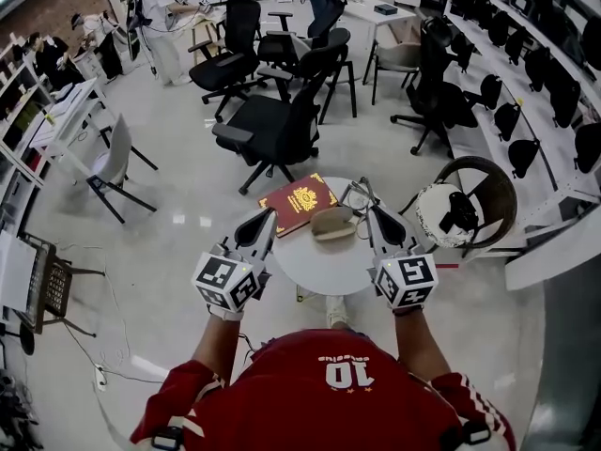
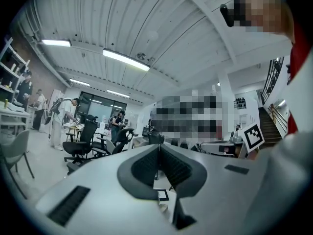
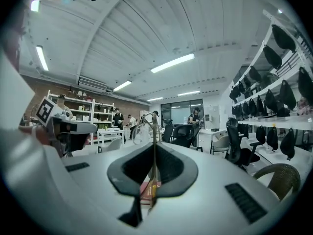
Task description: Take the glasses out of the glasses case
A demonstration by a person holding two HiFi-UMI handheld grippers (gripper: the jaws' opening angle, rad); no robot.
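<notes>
glasses (image 1: 357,195) in the right hand-held gripper (image 1: 370,210), beside the glasses case (image 1: 332,224)

The far half of the small round table (image 1: 329,266) was taken up by the red book (image 1: 298,203) at back left and the glasses case (image 1: 333,224) just beside it, leaving only the near half bare. My left gripper (image 1: 262,219) had open floor to its left. A wicker chair (image 1: 502,195) stood near my right gripper (image 1: 372,212), and a black office chair (image 1: 272,130) blocked the far side.
</notes>
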